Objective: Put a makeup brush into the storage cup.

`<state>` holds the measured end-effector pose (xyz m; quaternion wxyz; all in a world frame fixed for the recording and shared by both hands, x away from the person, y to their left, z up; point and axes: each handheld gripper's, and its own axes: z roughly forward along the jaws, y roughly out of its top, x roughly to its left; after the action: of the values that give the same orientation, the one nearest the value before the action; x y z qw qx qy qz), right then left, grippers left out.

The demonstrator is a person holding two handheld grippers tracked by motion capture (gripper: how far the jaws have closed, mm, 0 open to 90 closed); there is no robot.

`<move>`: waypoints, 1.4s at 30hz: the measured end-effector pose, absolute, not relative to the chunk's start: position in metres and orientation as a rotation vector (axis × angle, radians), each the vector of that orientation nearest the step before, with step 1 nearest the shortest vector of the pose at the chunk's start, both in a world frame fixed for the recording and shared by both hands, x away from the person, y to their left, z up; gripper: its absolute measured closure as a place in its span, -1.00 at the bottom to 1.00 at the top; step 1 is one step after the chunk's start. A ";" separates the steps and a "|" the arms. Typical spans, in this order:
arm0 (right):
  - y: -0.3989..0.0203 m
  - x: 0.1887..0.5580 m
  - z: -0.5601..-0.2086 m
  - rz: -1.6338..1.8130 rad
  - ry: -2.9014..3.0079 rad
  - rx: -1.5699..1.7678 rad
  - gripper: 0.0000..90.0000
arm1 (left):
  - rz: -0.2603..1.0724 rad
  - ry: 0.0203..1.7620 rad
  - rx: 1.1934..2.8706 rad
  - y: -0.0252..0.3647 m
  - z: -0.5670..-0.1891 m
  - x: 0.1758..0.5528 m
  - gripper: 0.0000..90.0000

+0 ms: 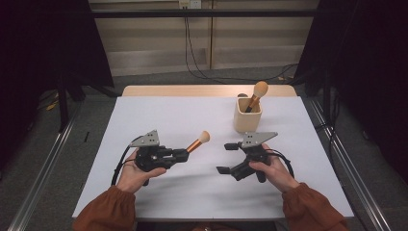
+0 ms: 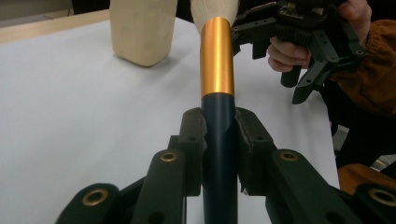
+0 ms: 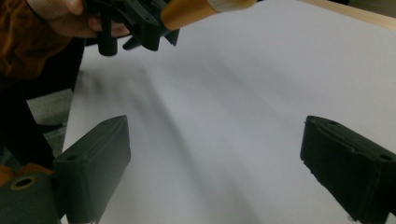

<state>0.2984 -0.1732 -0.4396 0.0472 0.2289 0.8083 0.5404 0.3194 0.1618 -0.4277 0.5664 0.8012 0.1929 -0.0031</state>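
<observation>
Left tongs [image 1: 185, 153] clamped tight, right tongs [image 1: 227, 158] spread wide above the table

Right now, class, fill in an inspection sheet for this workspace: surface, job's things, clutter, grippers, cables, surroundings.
Surface: white table top, wooden strip along the far edge.
Job's things: one makeup brush clamped by its dark handle in the left gripper, bristles pointing toward the holder; a second brush standing in the beige holder.
Clutter: nothing seen.
Grippers: left shut on the brush; right gripper open, holding nothing.
Cables: one trails from each gripper; more hang down the back wall.
Surroundings: dark curtains both sides, metal rails on the floor.
</observation>
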 end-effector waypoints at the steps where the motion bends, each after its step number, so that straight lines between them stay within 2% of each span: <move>1: -0.174 0.299 -0.439 1.661 2.454 0.693 -0.82 | -0.011 0.455 1.868 0.161 -0.427 0.319 0.66; 8: -0.174 0.298 -0.436 1.708 2.418 0.667 -0.83 | -0.002 0.440 1.830 0.159 -0.425 0.317 0.66; 11: -0.171 0.299 -0.435 1.704 2.414 0.648 -0.90 | -0.004 0.439 1.811 0.158 -0.425 0.317 0.65; 19: -0.170 0.302 -0.430 1.831 2.293 0.663 -0.94 | -0.005 0.428 1.769 0.156 -0.422 0.317 0.65; 33: -0.160 0.306 -0.420 1.950 2.259 0.605 -0.98 | -0.012 0.376 1.761 0.144 -0.416 0.317 0.65; 37: -0.157 0.307 -0.420 1.960 2.266 0.603 -0.91 | -0.024 0.366 1.759 0.142 -0.417 0.317 0.65; 40: -0.157 0.309 -0.422 1.968 2.273 0.592 -0.74 | -0.028 0.357 1.763 0.141 -0.418 0.316 0.65; 42: -0.157 0.309 -0.422 1.978 2.267 0.597 -0.70 | -0.028 0.354 1.764 0.140 -0.418 0.316 0.65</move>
<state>0.3093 -0.1571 -0.4217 0.0370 0.1946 0.7386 0.6444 0.3157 0.1398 -0.4180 0.6220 0.7677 0.1539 -0.0120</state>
